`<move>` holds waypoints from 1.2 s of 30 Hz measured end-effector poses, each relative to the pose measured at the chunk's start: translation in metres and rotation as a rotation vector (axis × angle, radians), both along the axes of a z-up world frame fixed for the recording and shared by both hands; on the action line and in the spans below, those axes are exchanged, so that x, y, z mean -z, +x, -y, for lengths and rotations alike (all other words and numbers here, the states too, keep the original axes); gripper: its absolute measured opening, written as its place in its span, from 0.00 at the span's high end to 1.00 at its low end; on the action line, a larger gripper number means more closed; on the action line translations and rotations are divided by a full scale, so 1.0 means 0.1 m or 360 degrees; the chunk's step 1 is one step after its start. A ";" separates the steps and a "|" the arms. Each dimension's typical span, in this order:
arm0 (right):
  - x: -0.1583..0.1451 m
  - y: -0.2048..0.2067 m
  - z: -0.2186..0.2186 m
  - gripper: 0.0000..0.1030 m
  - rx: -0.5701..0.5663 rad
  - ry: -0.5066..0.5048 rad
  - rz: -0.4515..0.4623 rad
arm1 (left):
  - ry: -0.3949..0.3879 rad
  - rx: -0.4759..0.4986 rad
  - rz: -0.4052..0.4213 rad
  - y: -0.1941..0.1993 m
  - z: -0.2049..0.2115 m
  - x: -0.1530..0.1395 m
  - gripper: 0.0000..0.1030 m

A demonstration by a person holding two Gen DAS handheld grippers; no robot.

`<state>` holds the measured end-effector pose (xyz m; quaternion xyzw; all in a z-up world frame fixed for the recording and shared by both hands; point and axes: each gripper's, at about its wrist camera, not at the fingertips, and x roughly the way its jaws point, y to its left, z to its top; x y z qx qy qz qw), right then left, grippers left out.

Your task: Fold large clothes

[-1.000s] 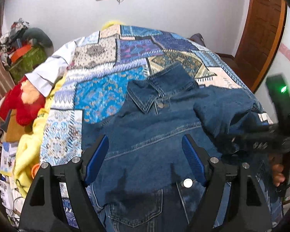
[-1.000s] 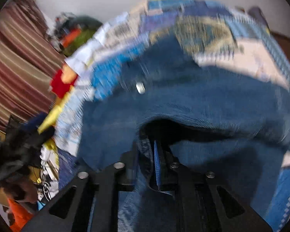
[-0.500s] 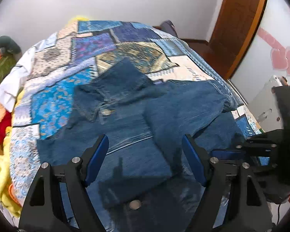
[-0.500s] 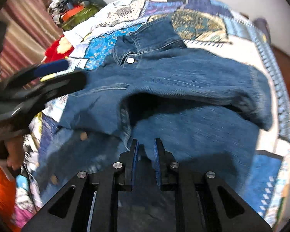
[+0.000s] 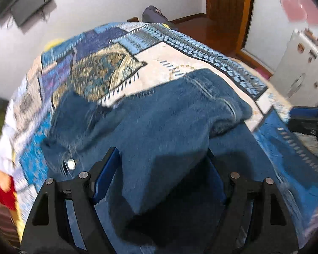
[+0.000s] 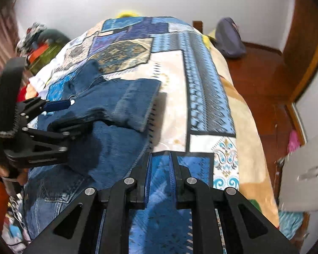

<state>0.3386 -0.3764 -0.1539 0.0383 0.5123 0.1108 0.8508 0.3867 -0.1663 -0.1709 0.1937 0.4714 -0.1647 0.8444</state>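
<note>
Lying now across denim jacket: folded sleeve; right tongs released, nearly closed, empty; left tongs wide, empty; fold advanced.

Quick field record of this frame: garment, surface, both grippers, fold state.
garment: denim jacket, collar toward far end of bed
surface: patchwork bedspread
fold state: right sleeve laid across the jacket body
left gripper: open, jaws wide, straddling the denim, low over it
right gripper: jaws apart by a narrow gap, nothing between them, over bare bedspread beside the jacket
image quality: motion blur in both views
</note>
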 end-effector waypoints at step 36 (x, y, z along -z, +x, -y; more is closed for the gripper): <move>0.51 0.09 -0.65 0.73 -0.0150 -0.0366 -0.0007 | -0.0661 -0.0756 -0.0278 -0.76 -2.71 0.62 0.76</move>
